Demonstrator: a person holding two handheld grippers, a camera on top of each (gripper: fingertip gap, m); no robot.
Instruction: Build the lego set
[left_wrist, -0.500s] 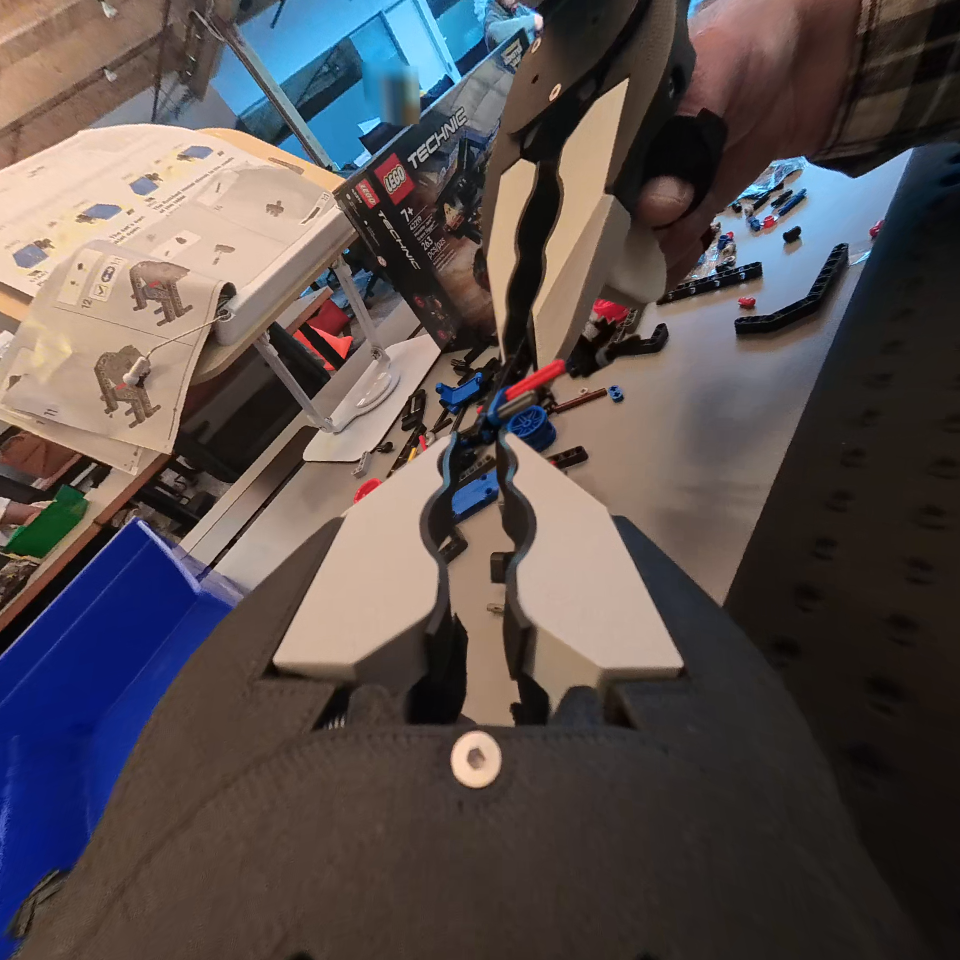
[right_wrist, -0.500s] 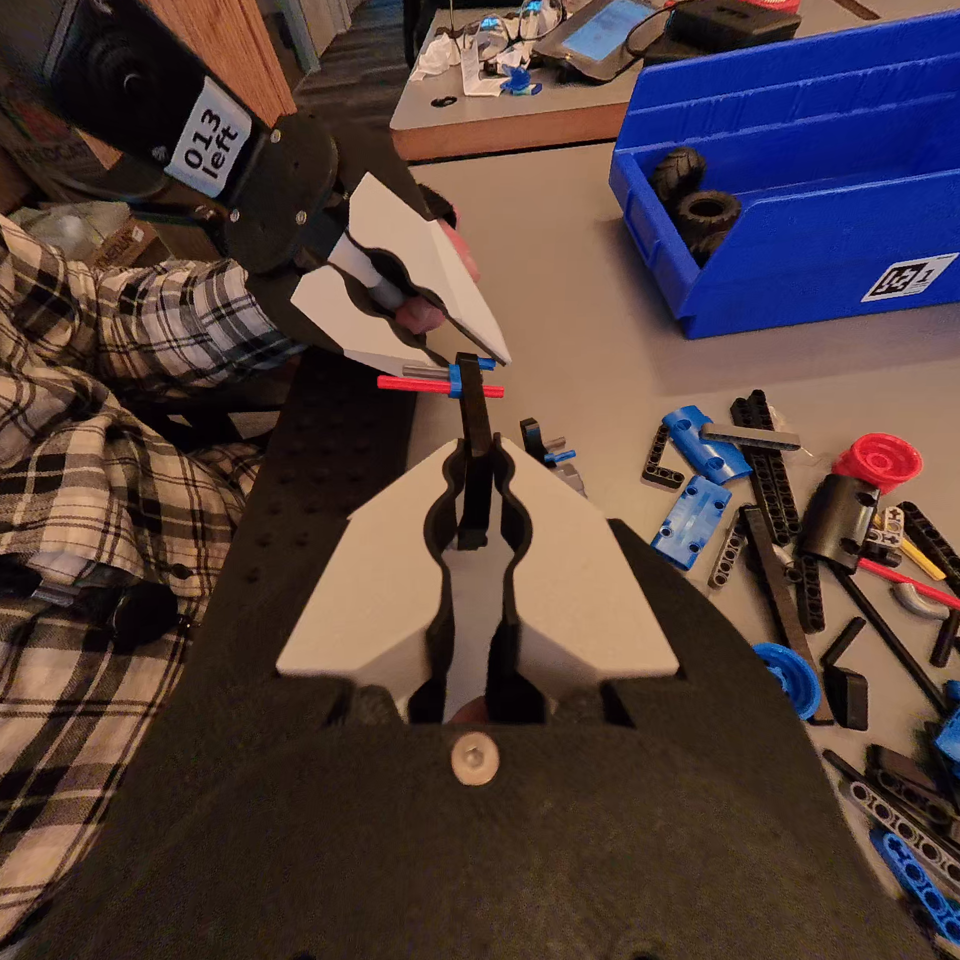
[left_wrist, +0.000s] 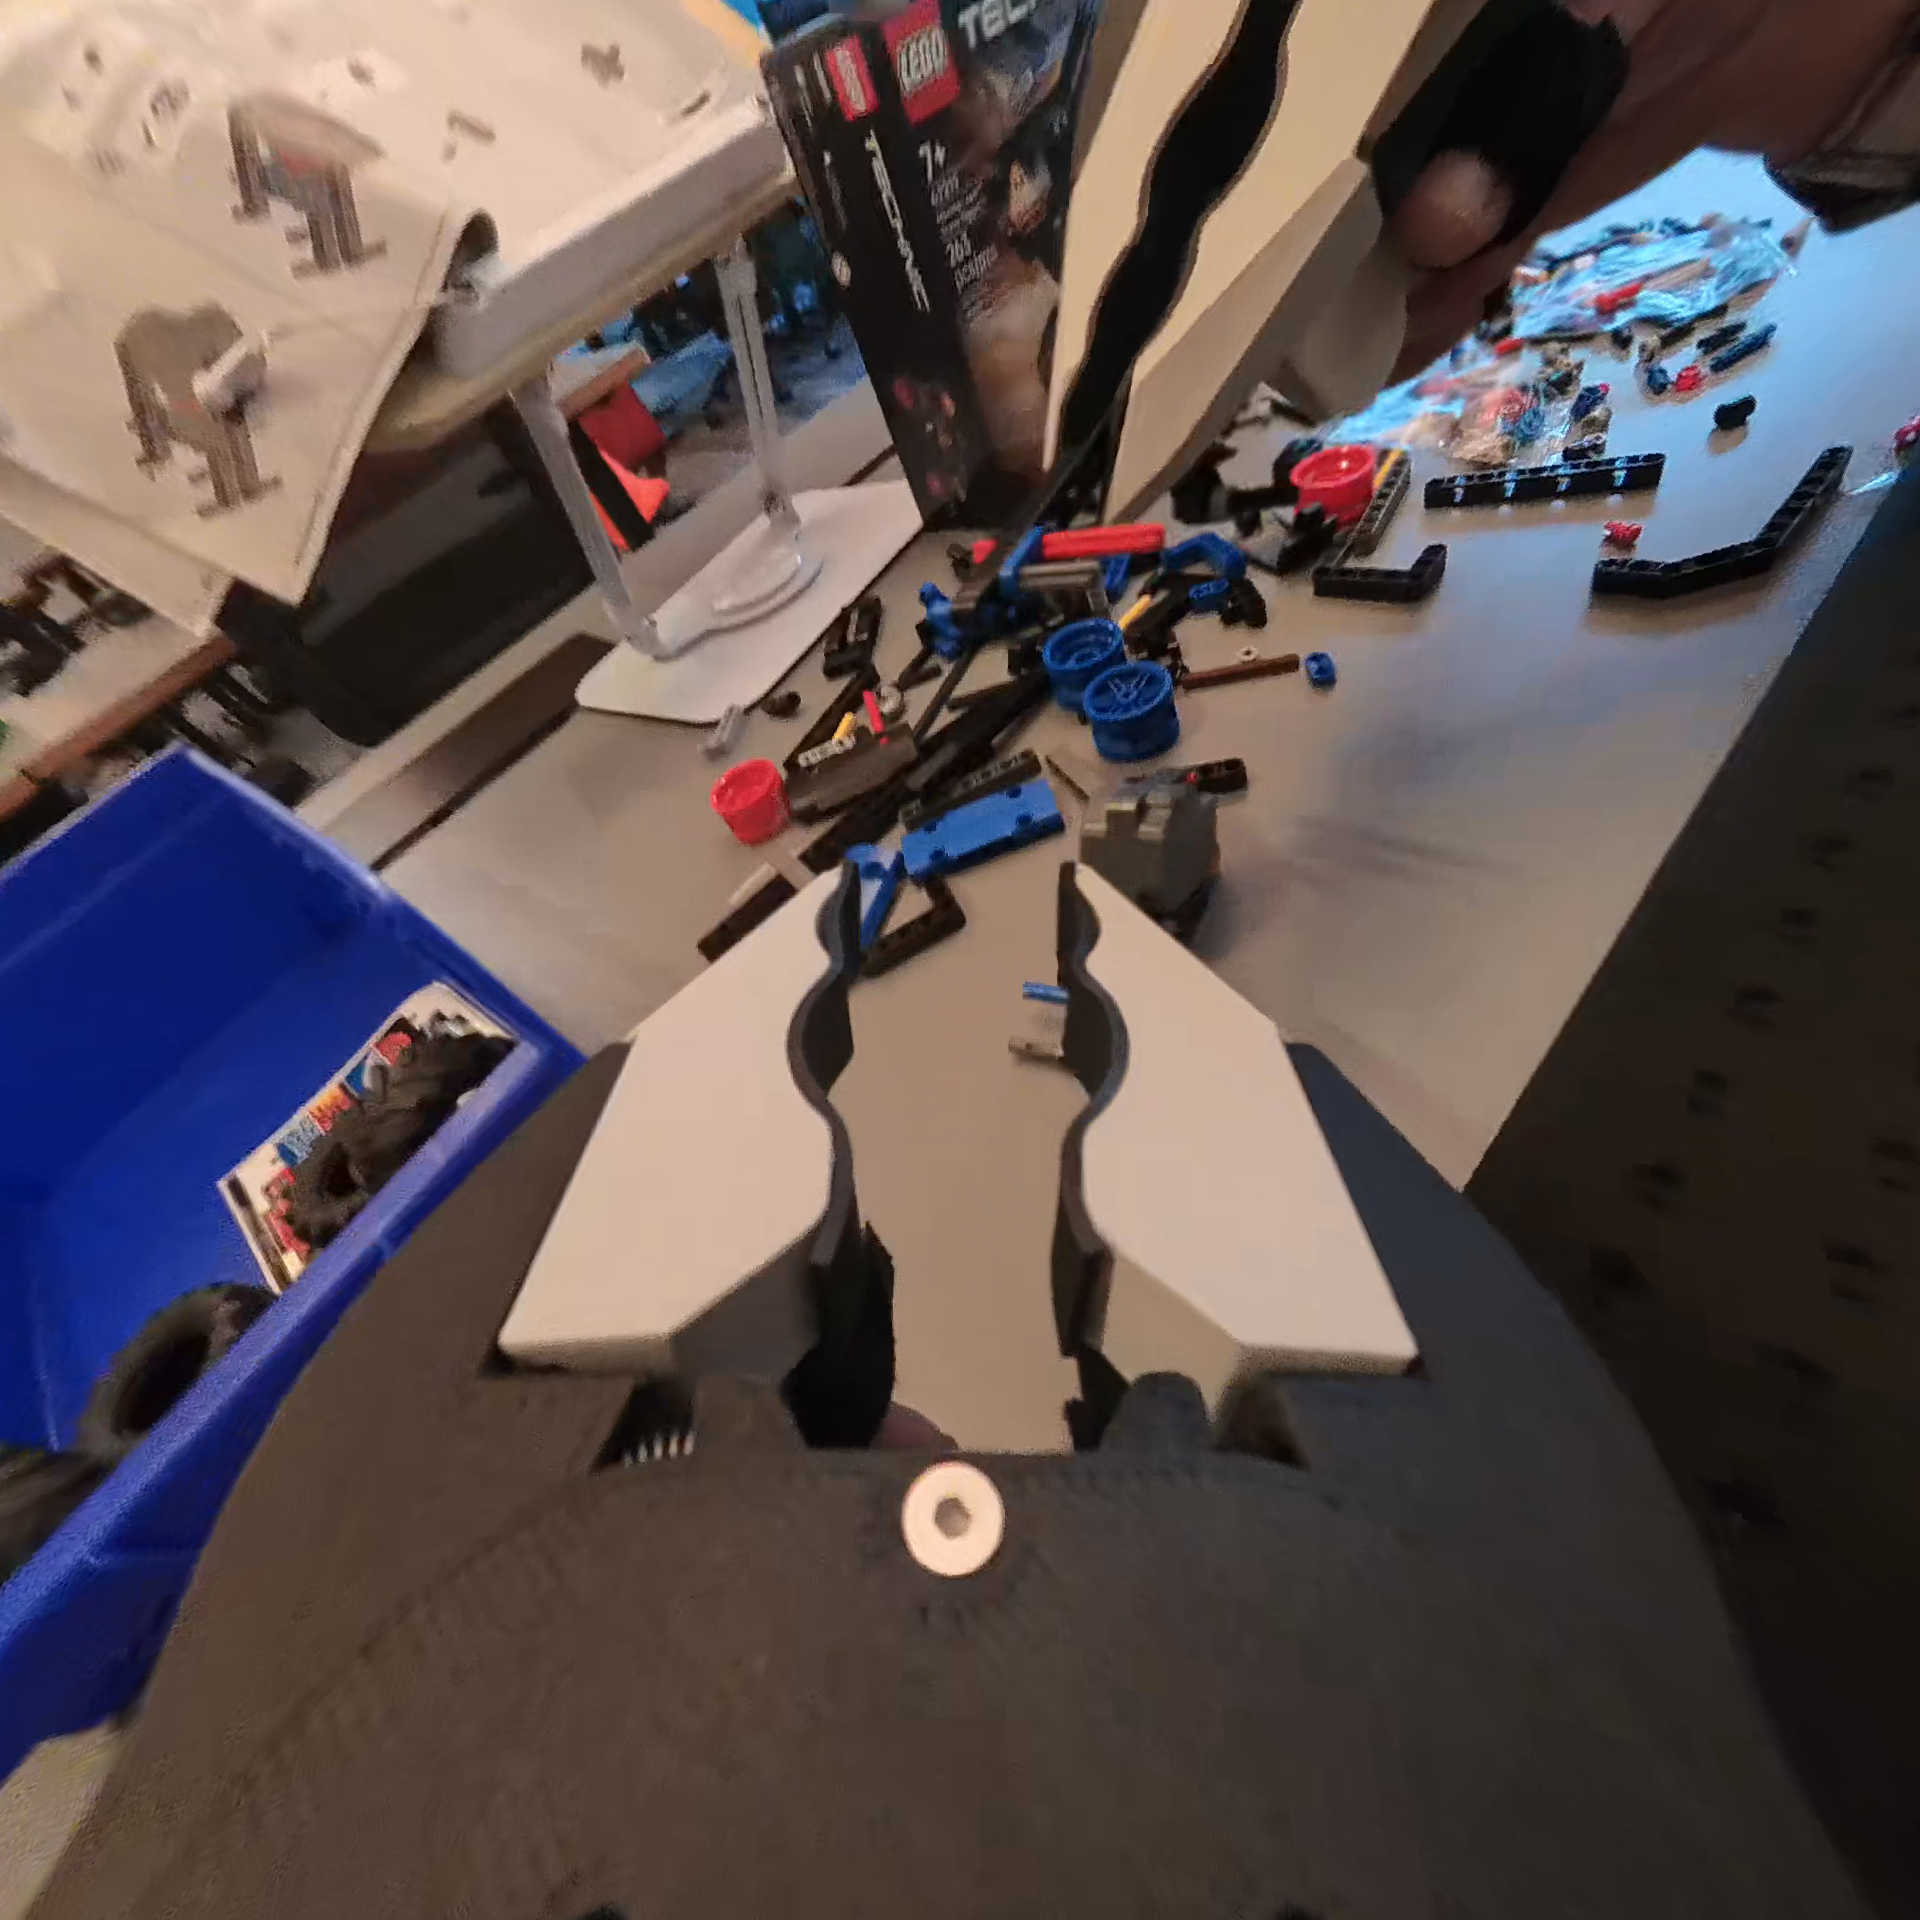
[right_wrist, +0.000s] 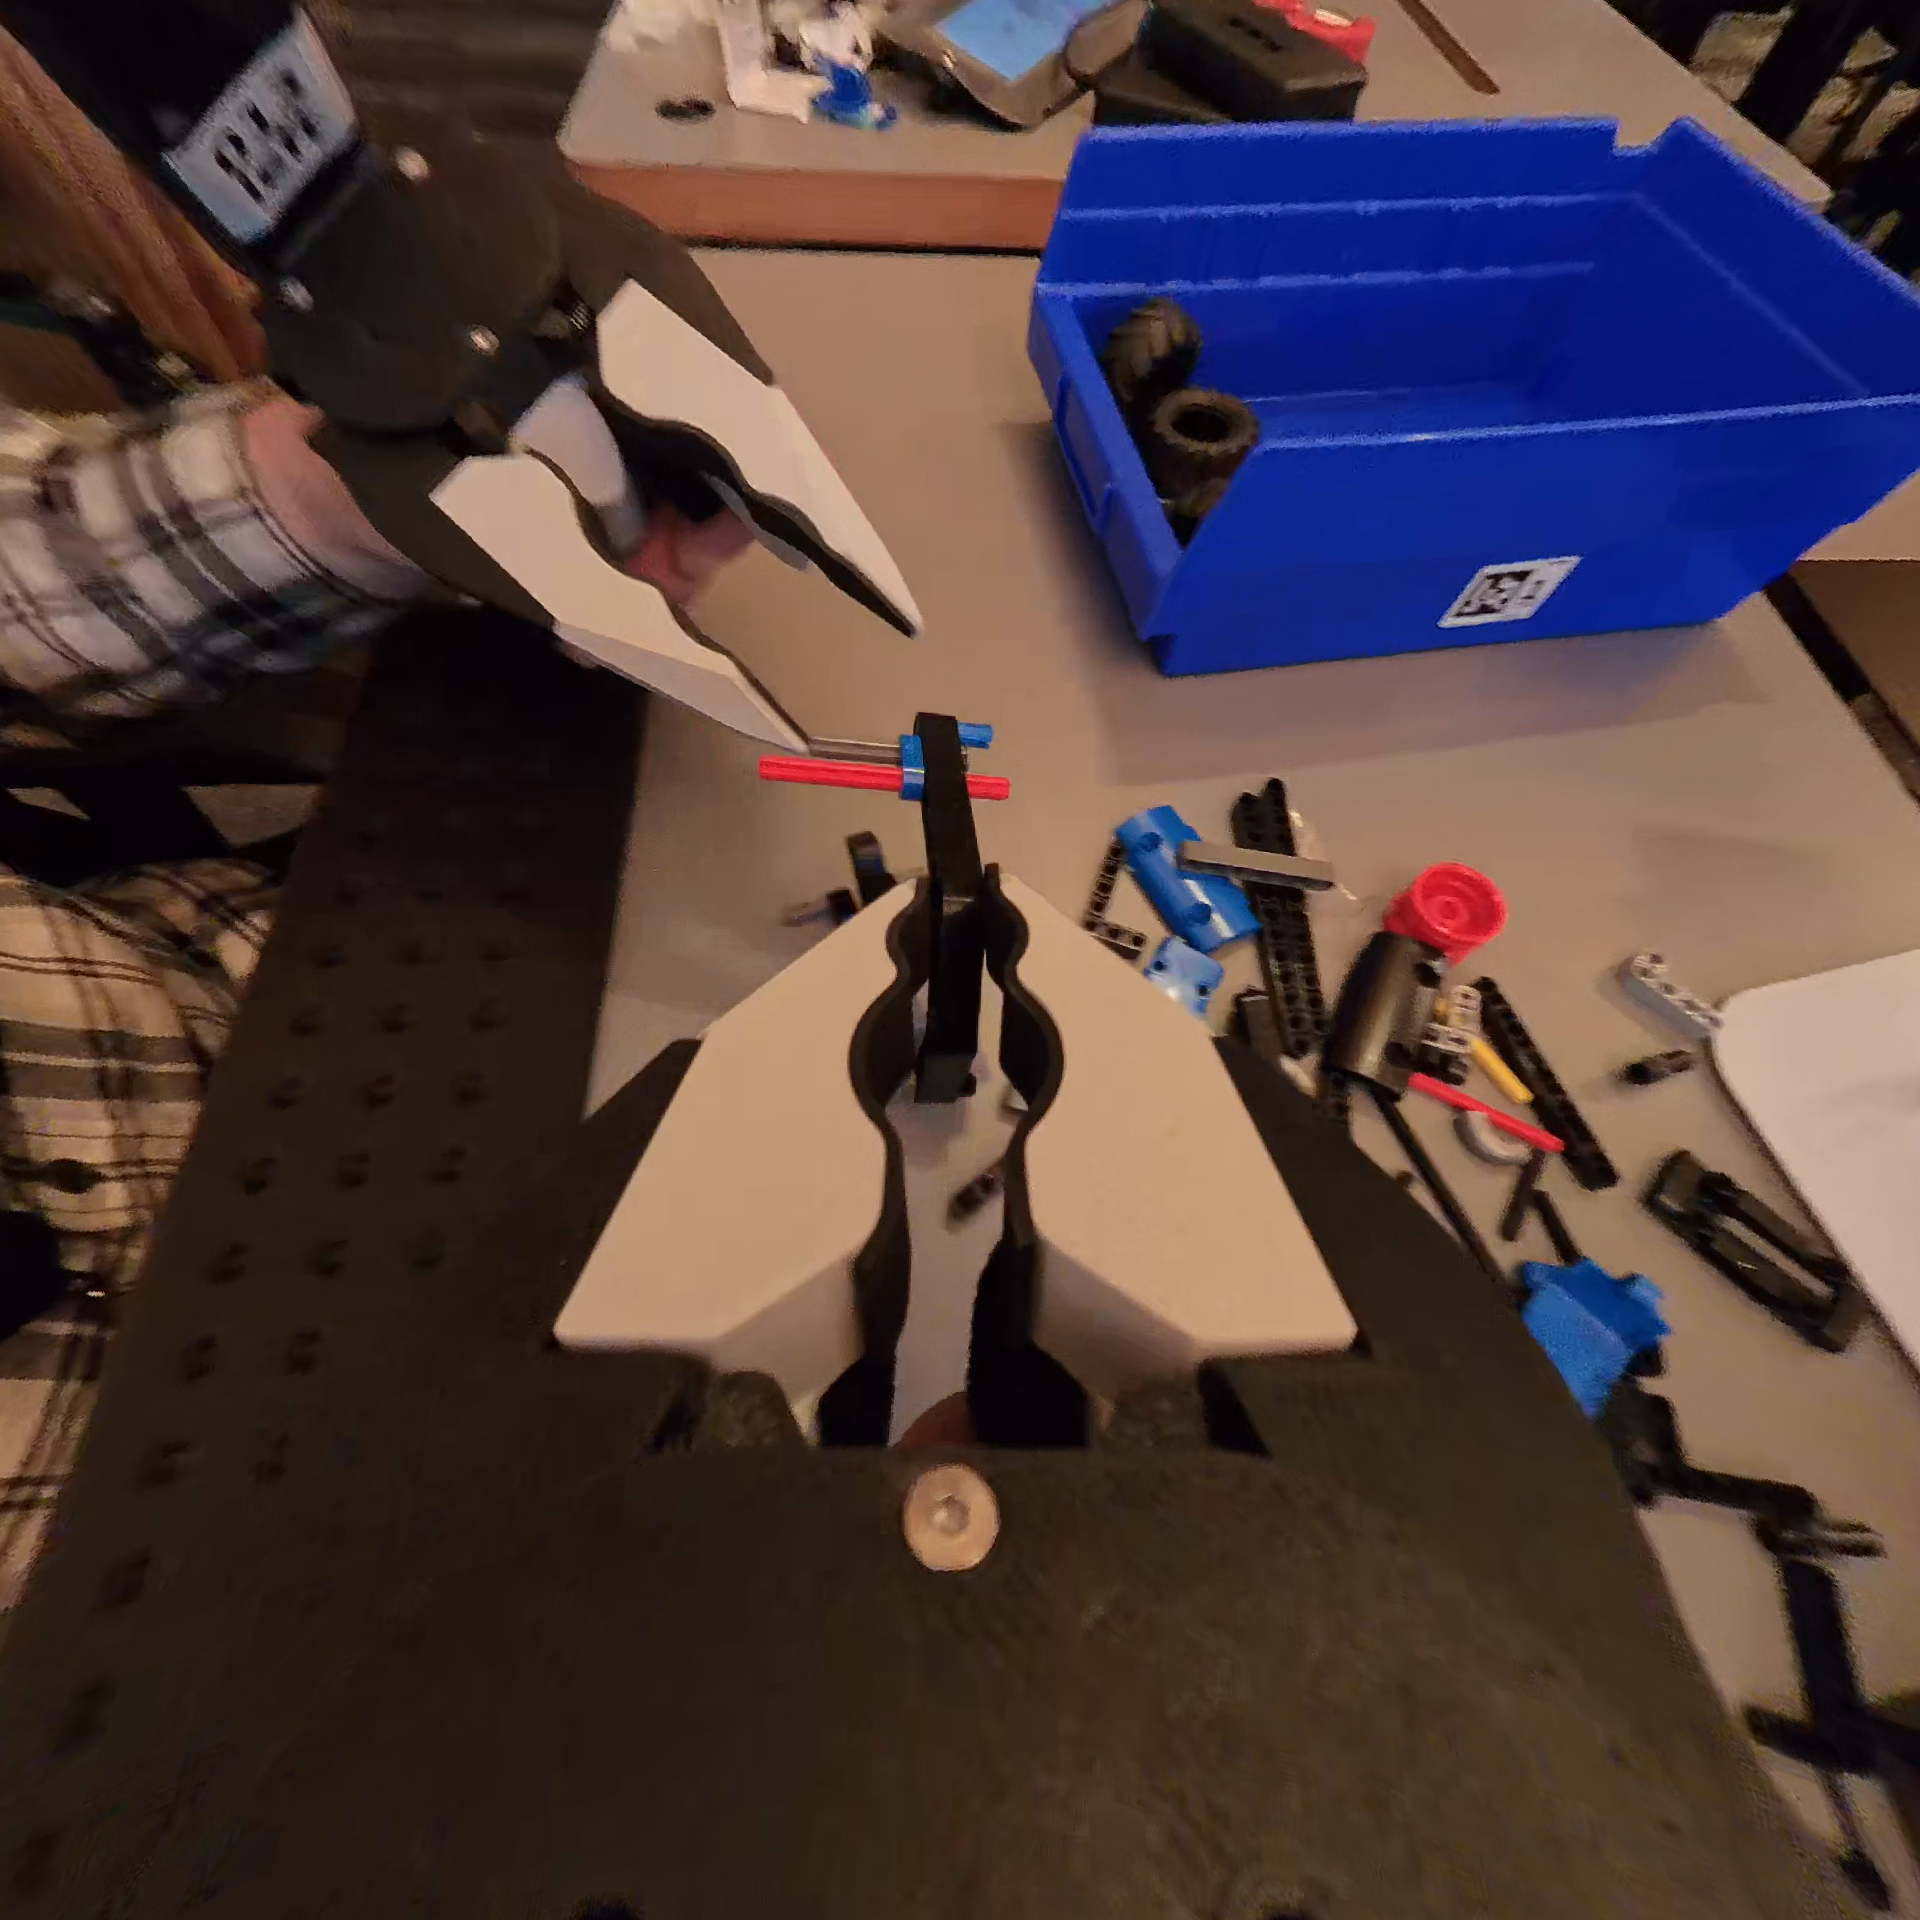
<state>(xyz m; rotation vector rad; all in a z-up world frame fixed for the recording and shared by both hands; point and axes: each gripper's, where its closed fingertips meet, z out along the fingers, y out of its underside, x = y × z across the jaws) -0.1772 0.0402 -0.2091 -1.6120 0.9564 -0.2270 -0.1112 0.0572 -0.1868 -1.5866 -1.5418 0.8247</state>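
My right gripper (right_wrist: 956, 894) is shut on a black beam (right_wrist: 948, 831) and holds it upright above the grey table. The beam's top end carries a red axle (right_wrist: 831, 771), a small blue connector (right_wrist: 911, 764) and a grey pin. My left gripper (right_wrist: 857, 686) is open and empty, and its lower fingertip is right at the end of the grey pin. In the left wrist view the left gripper (left_wrist: 956, 904) is open over the bare table. There the right gripper (left_wrist: 1081, 488) hangs at the top with the red axle (left_wrist: 1101, 540) below it.
A blue bin (right_wrist: 1455, 520) with black tyres (right_wrist: 1195, 426) stands at the back right. Loose parts (right_wrist: 1299, 956) lie to the right of the held beam. A black perforated mat (right_wrist: 416, 1039) covers the near left. The set's box (left_wrist: 935, 260) and an instruction booklet (left_wrist: 312, 208) on a stand are beyond the parts. Some 8 cm of space lies between my two pairs of fingers.
My left gripper has opened, let go of the small assembly and drawn back from it. The right gripper still holds the black beam with the axle on it.
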